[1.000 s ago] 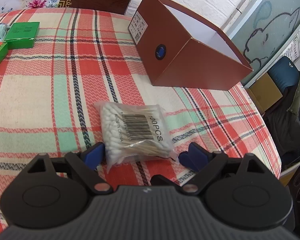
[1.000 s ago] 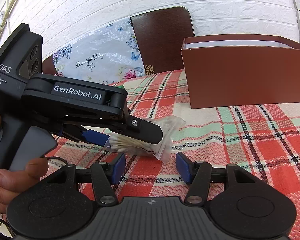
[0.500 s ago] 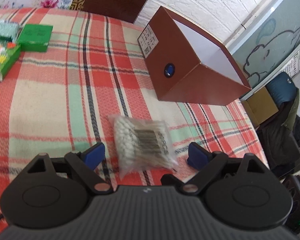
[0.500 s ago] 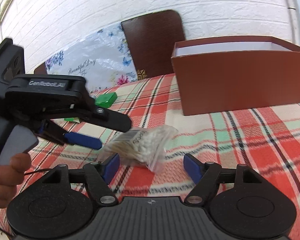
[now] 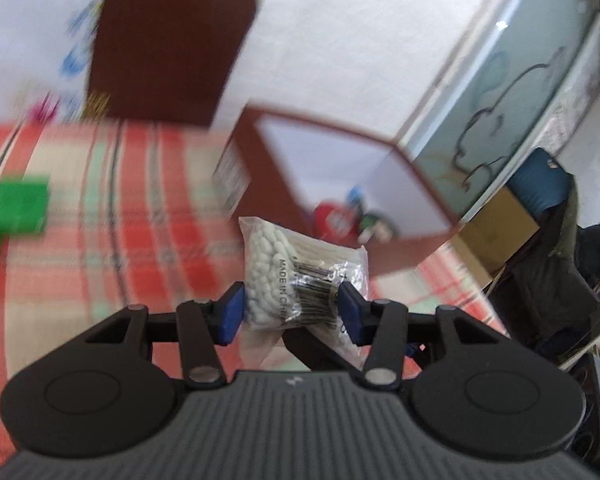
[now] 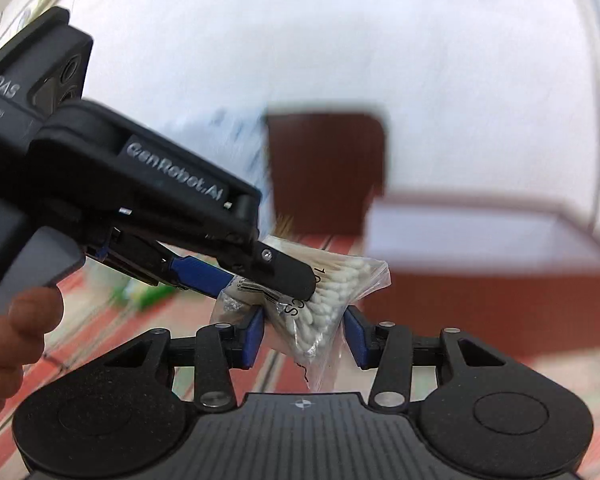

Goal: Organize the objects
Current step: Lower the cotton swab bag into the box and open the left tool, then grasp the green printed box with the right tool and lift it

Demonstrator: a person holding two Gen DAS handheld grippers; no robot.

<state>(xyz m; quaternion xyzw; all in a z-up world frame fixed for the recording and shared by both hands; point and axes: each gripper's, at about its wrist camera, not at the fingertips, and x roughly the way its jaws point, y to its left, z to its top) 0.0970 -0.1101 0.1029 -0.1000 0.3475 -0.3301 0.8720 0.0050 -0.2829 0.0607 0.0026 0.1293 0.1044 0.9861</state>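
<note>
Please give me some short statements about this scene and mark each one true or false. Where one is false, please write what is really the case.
1. The bag of cotton swabs lies flat on the tablecloth. False: it is lifted, held between the blue pads of the left tongs.
2. The brown box is open at the top. True.
3. The box is empty. False: a red thing and other small items lie inside.
4. The right tongs have the bag between their fingers. True: their jaws are closing around its lower part.
5. Green boxes lie on the tablecloth. True.
</note>
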